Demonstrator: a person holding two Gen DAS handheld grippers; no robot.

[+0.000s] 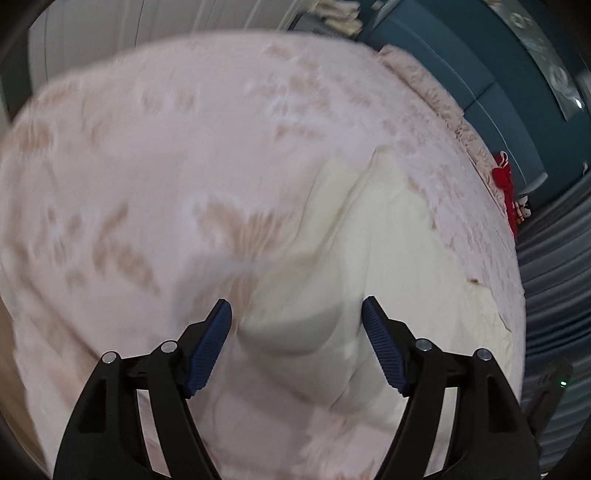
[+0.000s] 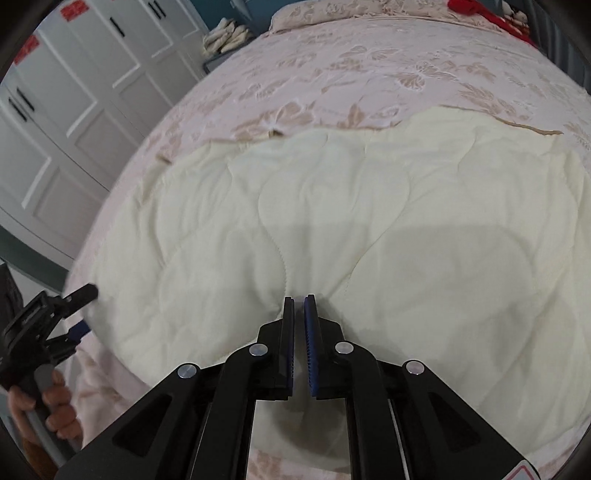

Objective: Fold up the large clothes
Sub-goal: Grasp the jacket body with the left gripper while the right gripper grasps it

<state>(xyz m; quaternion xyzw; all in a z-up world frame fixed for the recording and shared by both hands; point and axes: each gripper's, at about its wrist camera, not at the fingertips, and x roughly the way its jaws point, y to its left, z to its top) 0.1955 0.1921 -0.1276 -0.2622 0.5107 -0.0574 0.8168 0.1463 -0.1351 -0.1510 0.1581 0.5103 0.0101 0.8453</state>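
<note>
Quilt (image 2: 369, 229) cream; bedspread (image 2: 369, 74) pink w/ tan floral.

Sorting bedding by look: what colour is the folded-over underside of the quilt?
Plain cream underside, stitched in wavy quilting lines; clearest in the right wrist view.

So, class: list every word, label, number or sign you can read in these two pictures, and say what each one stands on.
None can be read.
Red labels on the white wardrobe doors: too blurred.
Red-edged sticker on the right gripper: cut off, unreadable.
</note>
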